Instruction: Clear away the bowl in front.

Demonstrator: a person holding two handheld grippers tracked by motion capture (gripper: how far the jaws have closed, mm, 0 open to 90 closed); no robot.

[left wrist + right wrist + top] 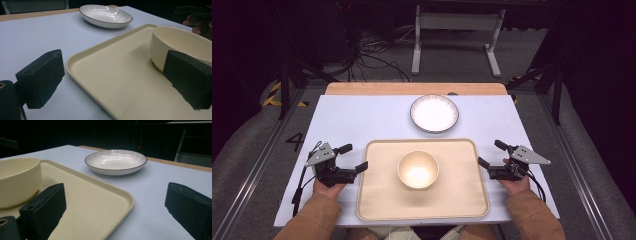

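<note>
Cream tray [377, 200] lies between both grippers, long axis running side to side, cream bowl [418, 169] at its centre. Left gripper [354, 157]: jaws wide, empty, straddling the tray's left rim. Right gripper [492, 155]: jaws wide, empty, straddling the right rim. Both equally near. White plate [434, 113] well beyond.

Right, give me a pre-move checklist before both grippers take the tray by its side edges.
1. Left gripper jaws open, straddling the tray's left rim: ok.
2. Right gripper jaws open, straddling the right rim: ok.
3. Pads pressing on the rim: not ok, neither has closed.
4. Cream bowl upright near the tray's middle: ok.
5. White plate apart from the tray, beyond its far edge: ok.
6. Bowl contents: cannot tell.
</note>
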